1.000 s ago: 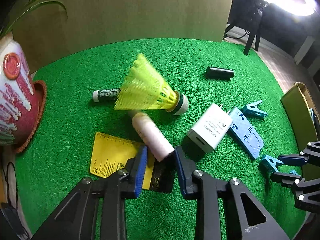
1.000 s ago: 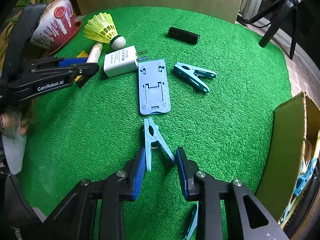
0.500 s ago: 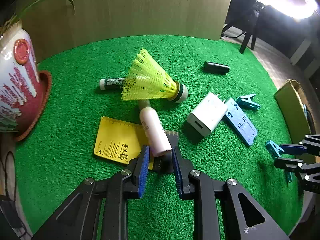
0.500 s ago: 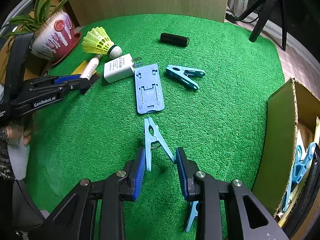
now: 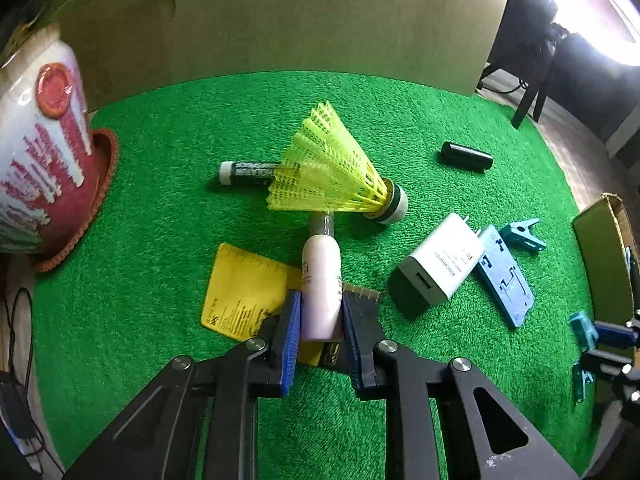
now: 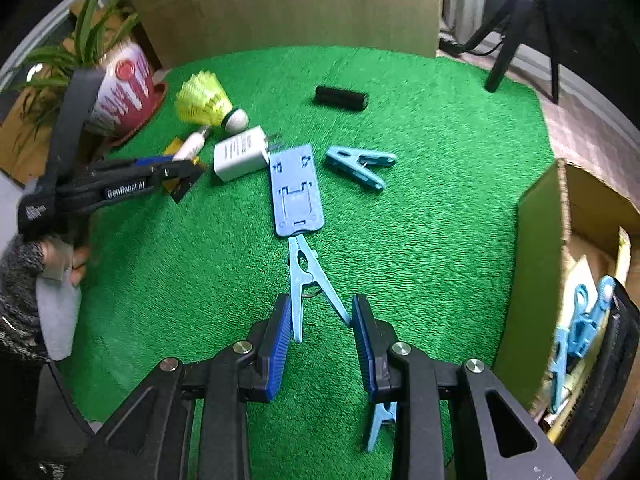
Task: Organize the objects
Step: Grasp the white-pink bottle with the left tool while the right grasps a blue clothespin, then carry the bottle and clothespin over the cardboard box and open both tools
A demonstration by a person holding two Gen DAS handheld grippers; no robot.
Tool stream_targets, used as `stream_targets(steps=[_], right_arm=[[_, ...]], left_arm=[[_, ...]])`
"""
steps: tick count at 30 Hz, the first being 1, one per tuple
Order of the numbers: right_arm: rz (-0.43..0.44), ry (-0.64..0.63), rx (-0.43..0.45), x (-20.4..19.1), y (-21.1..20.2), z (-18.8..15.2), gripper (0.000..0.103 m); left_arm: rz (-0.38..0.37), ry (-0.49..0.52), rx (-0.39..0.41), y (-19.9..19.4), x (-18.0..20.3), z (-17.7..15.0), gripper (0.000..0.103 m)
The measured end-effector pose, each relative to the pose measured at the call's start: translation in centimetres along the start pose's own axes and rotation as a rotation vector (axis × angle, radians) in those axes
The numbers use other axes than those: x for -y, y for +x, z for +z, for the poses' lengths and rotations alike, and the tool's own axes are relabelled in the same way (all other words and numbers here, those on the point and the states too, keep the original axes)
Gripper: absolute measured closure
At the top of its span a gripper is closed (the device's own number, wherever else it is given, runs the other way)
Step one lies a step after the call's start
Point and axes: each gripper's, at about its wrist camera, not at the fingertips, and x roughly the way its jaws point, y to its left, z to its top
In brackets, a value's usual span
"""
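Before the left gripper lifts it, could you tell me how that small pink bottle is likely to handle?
The pink bottle lies on its side, round-bodied, so it would probably roll if released. Its smooth surface may slip between the left gripper's pads. It looks small and likely light.

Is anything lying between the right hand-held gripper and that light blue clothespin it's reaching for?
Nothing visible does. The right hand-held gripper is open, and the handle legs of the light blue clothespin already sit between its fingers, with only green turf around. The blue phone stand lies just beyond the clothespin's tip.
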Motion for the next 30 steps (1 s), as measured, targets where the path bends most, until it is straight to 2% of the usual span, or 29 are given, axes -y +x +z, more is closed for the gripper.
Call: stream_targets(steps=[6, 11, 16, 22, 30], right_arm=[[0.034, 0.050, 0.068, 1.4, -3.0, -0.6, 0.076], [0.044, 0.132, 0.127, 4.2, -6.0, -2.5, 0.076], [0.006, 0.235, 0.172, 8.0, -8.3, -5.2, 0.076], [-0.056, 0.328, 0.201, 12.0, -10.6, -8.4, 0.076], [-0.128, 0.406, 0.200, 16.0, -11.7, -11.4, 0.076]], left_arm=[[-0.052, -0.011, 0.031, -2.5, 0.2, -1.9, 0.082], [-0.121, 0.012, 0.076, -5.0, 2.8, -2.4, 0.082], [-0.216, 0.098, 0.104, -6.4, 8.7, -1.7, 0.082], [-0.334, 0.225, 0.109, -6.8, 18.5, -1.0, 0.082], [-0.398, 0.344, 0.086, -6.8, 28.8, -1.0, 0.081]])
